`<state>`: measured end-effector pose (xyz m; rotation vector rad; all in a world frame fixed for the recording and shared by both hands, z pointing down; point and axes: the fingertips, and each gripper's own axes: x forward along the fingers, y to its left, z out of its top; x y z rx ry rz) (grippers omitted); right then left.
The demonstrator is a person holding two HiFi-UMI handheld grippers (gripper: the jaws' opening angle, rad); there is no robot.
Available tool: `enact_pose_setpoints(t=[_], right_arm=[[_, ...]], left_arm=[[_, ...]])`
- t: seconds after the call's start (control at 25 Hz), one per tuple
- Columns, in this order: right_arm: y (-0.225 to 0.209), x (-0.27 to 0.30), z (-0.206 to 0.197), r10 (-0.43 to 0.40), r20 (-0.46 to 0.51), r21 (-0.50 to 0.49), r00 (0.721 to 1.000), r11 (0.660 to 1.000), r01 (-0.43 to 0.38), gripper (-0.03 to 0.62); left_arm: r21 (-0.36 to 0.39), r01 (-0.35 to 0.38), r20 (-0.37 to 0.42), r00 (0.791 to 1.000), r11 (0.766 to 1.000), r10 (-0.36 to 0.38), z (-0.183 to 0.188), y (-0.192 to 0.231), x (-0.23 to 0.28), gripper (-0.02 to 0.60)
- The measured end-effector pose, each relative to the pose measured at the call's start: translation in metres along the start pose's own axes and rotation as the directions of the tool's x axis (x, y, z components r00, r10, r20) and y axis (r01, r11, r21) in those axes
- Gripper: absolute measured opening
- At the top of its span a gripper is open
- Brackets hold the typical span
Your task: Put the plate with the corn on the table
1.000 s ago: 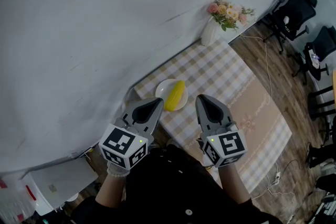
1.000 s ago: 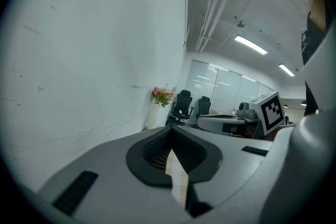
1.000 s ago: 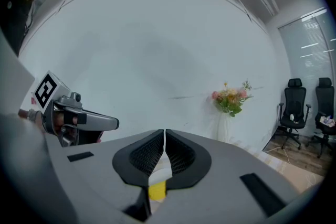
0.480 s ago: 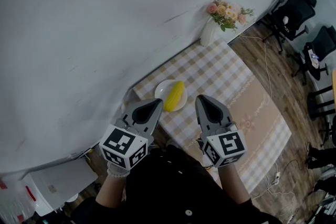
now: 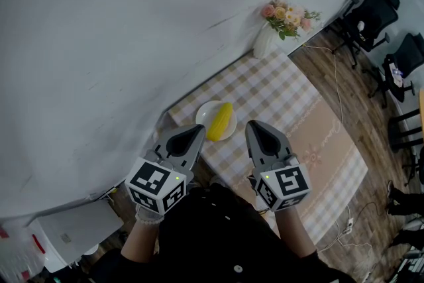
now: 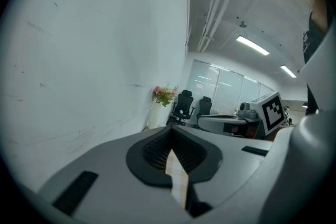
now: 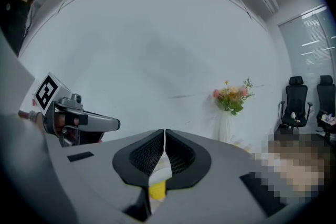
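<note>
A white plate [image 5: 204, 113] with a yellow corn cob [image 5: 220, 120] on it rests near the corner of the checked tablecloth [image 5: 278, 93]. My left gripper [image 5: 197, 132] hovers just left of the plate, jaws shut with nothing between them. To the right of the plate my right gripper [image 5: 254, 126] is held at the same height, also shut and empty. In the left gripper view the fingers [image 6: 157, 147] meet, with only a sliver of checked cloth below them. The right gripper view has a bit of yellow corn [image 7: 156, 190] showing below the closed fingers [image 7: 181, 152].
A white vase of flowers [image 5: 278, 24] stands at the table's far end against the white wall. Black office chairs [image 5: 371, 13] and cables sit on the wooden floor to the right. A white cabinet [image 5: 73, 228] is at lower left.
</note>
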<state>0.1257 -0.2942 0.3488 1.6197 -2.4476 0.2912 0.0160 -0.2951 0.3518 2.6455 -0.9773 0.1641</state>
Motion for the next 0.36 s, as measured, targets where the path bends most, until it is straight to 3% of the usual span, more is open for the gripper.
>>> enact_pose_setpoints(t=[0.36], right_arm=[[0.0005,0.0009,-0.0019,-0.005,-0.008,-0.005,1.0,1.0,0.005,0.046]], left_arm=[[-0.01,-0.002,-0.002,1.0,1.0,0.002,-0.0012,0.0022,0.0004,0.014]])
